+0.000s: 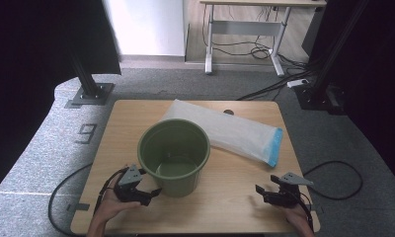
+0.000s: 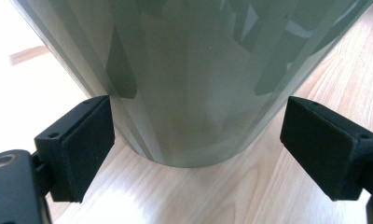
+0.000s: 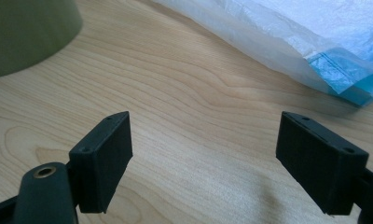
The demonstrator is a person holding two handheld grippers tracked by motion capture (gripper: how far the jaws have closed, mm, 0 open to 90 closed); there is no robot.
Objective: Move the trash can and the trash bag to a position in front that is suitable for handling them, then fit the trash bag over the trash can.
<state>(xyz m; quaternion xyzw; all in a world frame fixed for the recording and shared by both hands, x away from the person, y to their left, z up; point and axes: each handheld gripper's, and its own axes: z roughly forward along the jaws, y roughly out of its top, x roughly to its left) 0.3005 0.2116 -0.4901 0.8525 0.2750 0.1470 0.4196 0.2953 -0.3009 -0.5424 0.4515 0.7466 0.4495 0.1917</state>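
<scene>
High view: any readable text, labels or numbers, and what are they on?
"9": a single grey digit on the grey carpet, left of the wooden table.
The green bucket and the white plastic bag with its blue end carry no readable print.
Neither gripper view shows any text.
</scene>
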